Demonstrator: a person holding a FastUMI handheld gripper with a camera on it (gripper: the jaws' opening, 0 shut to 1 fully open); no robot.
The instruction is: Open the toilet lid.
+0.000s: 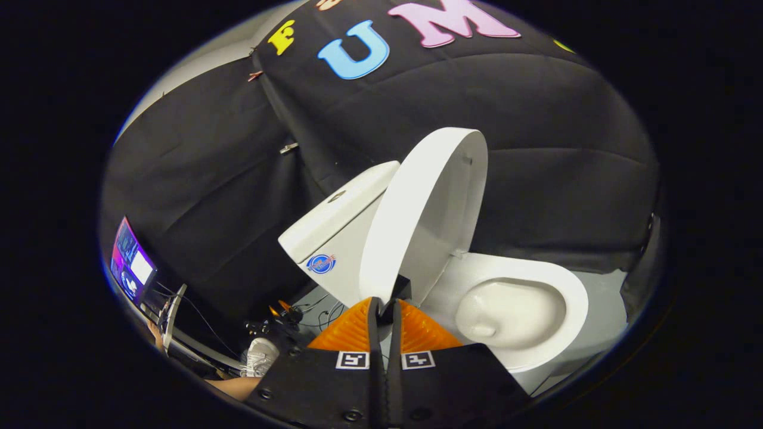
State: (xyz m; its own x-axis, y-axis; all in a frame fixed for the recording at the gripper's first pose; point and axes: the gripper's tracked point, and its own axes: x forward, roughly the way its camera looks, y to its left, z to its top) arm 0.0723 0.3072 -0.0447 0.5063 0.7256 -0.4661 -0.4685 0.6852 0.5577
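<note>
Fingers [365,322] of the gripper [384,310] are pinched onto the lower edge of the lid [417,214], held between them. The lid is raised, tilted toward the tank [334,232]. The bowl [512,310] is exposed beside the fingers. A shoe [260,356] is seen by the cables [316,313].

Pretty clearly a staged recording booth, not a real bathroom: a white toilet [477,286] is set against black cloth [536,149] draped behind it, and left of it cables [316,313] and a lit screen [132,262] are seen.
</note>
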